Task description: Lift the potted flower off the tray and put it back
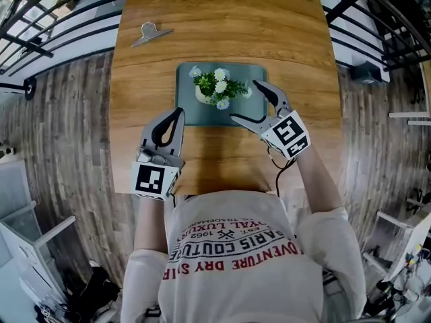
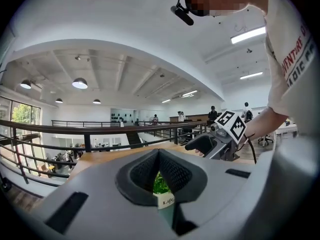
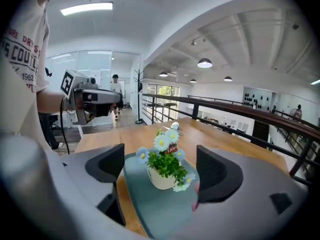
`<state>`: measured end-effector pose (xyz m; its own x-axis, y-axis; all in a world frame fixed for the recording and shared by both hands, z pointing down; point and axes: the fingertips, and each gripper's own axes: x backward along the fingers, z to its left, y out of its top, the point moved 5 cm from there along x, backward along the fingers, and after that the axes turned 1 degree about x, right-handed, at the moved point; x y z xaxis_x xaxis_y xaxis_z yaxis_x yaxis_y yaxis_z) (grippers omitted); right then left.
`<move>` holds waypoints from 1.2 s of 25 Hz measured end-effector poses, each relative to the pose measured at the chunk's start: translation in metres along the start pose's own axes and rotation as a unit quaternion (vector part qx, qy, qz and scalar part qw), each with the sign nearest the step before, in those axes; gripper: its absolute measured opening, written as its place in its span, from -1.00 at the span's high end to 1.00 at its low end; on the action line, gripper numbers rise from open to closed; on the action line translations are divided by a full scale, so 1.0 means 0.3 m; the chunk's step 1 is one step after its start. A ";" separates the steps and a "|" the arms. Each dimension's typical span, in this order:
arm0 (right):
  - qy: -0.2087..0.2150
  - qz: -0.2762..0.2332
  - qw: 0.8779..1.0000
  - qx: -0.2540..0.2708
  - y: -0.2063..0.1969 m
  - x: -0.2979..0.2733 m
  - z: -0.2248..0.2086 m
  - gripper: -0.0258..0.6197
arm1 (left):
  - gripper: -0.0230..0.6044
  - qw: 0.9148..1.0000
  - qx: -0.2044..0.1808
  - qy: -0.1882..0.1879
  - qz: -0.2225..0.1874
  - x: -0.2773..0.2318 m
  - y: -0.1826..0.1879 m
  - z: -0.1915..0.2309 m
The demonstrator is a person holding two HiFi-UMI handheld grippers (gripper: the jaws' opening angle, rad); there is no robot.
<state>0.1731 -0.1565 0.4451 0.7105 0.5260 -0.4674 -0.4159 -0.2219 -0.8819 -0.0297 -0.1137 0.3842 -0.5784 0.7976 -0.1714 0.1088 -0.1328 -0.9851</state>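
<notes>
Head view: potted flower (image 1: 217, 88) upright on green tray (image 1: 188, 113), mid wooden table (image 1: 222, 19). Right gripper (image 1: 245, 101) at tray's right-front corner, jaws spread wide, aimed at the pot, near but not touching. Left gripper (image 1: 176, 113) just off tray's front-left edge, jaws closed, holding nothing. Metal clip (image 1: 149, 33) far-left on the table, well apart from the tray.

Left gripper view: jaw tips pressed together, nothing clamped; pot and a bit of greenery seen through the gap behind the tips, further off. Right gripper visible beyond, at right.

Right gripper view: jaws wide, pot framed between them but ahead of the pads, no contact. Pot squarely on tray.

Progress, prob.: approach only. Grab, lift, set-back all left, as far as shown.

Surface & room: smooth wood-grain top, bare apart from tray & clip. Dark railing (image 1: 40, 19) round it, plank floor (image 1: 60, 126), white ceiling w/ round lamps, people far off in bkgd.
</notes>
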 end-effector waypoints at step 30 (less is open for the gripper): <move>-0.246 -0.166 0.953 -0.055 0.295 0.354 0.178 0.84 | 0.89 0.998 -0.036 -0.020 -0.042 0.185 0.233 -0.008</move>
<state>0.1814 -0.0764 0.3207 0.4298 0.8974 -0.0997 -0.1323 -0.0466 -0.9901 -0.0523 -0.0771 0.3058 -0.6198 0.7795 -0.0908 0.1163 -0.0232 -0.9929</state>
